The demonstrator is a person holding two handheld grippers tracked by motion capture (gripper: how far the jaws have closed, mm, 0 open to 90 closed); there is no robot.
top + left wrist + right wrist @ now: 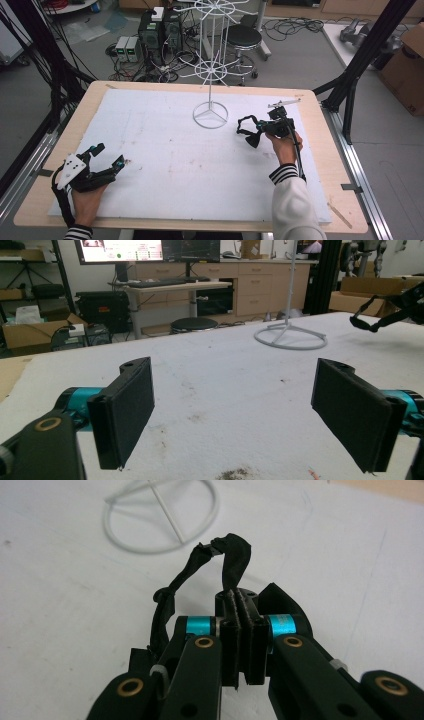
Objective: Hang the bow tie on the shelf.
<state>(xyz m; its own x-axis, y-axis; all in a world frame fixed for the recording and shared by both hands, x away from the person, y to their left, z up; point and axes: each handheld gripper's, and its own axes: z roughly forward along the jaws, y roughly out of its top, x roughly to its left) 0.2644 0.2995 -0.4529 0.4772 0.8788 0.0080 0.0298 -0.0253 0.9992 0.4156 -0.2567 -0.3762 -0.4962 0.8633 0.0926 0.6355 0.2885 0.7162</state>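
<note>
High view: 1 white wire stand (210, 114); left tongs (106, 156) spread; right tongs (242, 645) pinching 1 black strap (234, 560).

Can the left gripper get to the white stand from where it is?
Probably yes. The left gripper is open and holds nothing, and bare white mat lies between it and the white stand's ring base.

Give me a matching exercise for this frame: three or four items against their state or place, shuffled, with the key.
Things:
1. left gripper
2. right gripper
3. white wire display stand
4. thin black strap

States:
A. pinched between shut jaws
B. upright on the white foam mat, at the far side
C. open, nothing between its jaws
D. shut

Pairs: 1-C, 2-D, 3-B, 4-A
</note>
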